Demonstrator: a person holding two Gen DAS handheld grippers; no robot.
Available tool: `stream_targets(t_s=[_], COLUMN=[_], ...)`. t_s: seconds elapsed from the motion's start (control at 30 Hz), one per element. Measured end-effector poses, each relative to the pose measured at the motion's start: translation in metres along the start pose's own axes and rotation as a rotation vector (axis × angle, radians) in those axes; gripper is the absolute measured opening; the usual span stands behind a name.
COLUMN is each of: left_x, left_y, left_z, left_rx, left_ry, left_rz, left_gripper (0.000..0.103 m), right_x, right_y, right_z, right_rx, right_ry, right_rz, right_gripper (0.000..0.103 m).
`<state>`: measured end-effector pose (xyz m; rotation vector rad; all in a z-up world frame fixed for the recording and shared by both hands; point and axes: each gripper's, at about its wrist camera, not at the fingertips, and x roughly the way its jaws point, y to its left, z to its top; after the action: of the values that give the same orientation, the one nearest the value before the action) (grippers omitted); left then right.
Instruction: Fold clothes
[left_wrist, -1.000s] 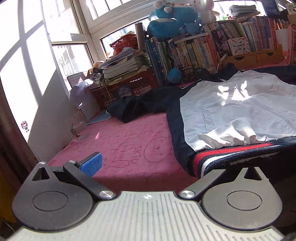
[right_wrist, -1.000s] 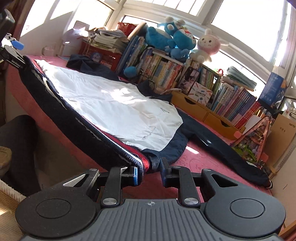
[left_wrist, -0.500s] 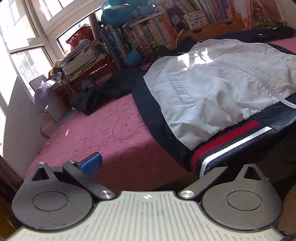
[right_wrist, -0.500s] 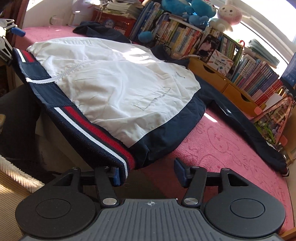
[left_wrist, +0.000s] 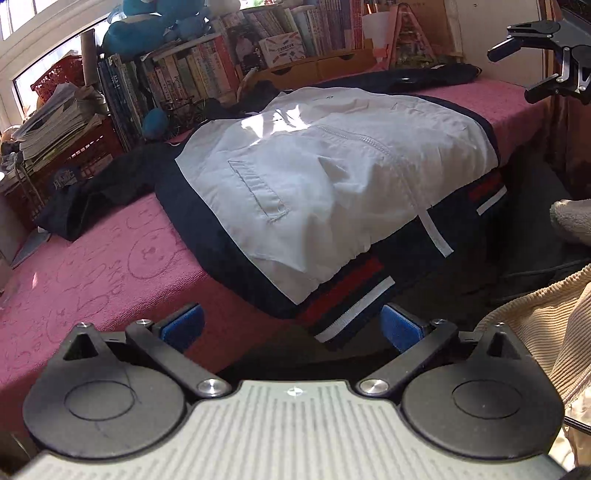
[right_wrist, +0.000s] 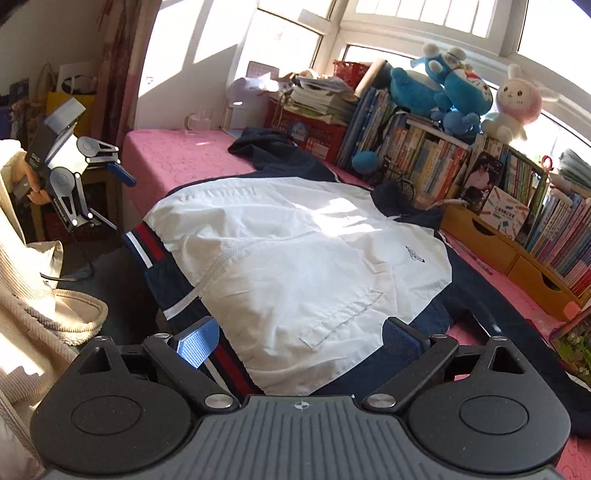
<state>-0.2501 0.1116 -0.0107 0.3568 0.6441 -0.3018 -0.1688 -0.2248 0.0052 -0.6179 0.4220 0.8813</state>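
Jacket (left_wrist: 332, 177) fabric is seen spread front-up across the pink bedcover (left_wrist: 110, 258), ahead of both pairs of fingers, with its hem hanging over the near edge of the bed. A white front panel is bordered by navy sides, and the navy ribbed hem is marked with red and white stripes (left_wrist: 347, 295). A closed zipper line and a slanted welt pocket (left_wrist: 258, 192) are stitched into the white panel, which is lightly creased and partly lit by sunlight. One navy sleeve (right_wrist: 517, 332) is laid out beyond and to the right of the right gripper's fingers; the other sleeve (left_wrist: 103, 184) lies bunched beyond and to the left of the left gripper's fingers. The left gripper (left_wrist: 291, 326) is held with its blue-padded fingers (left_wrist: 184, 325) spread wide, nothing between them, the striped hem corner hanging just ahead of the gap. The right gripper (right_wrist: 299, 341) is likewise spread wide and holds nothing, its pads (right_wrist: 197, 345) raised above the jacket's near corner. Books and plush toys (right_wrist: 443, 85) are ranged behind the bed.
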Motion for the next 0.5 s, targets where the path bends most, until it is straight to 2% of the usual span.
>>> stream_targets(t_s=[0.13, 0.23, 0.37, 0.43, 0.5], left_x=[-0.005, 0.026, 0.083, 0.112, 0.130], left_y=[0.024, 0.022, 0.008, 0.002, 0.003], left_z=[0.043, 0.078, 0.099, 0.109, 0.110], left_rx=[-0.053, 0.006, 0.146, 0.217, 0.240], left_ry=[-0.188, -0.264, -0.191, -0.154, -0.117], left_rz=[-0.100, -0.157, -0.240, -0.282, -0.334], left_gripper=[0.103, 0.103, 0.101, 0.100, 0.099], right_x=[0.022, 0.045, 0.091, 0.103, 0.111], right_y=[-0.003, -0.003, 0.010, 0.011, 0.008], right_z=[0.027, 0.046, 0.052, 0.048, 0.042], right_rx=[-0.085, -0.153, -0.269, -0.291, -0.278], right_ry=[-0.061, -0.088, -0.022, 0.001, 0.022], right_rz=[0.072, 0.127, 0.182, 0.220, 0.265], right_gripper=[0.099, 0.099, 0.099, 0.099, 0.099])
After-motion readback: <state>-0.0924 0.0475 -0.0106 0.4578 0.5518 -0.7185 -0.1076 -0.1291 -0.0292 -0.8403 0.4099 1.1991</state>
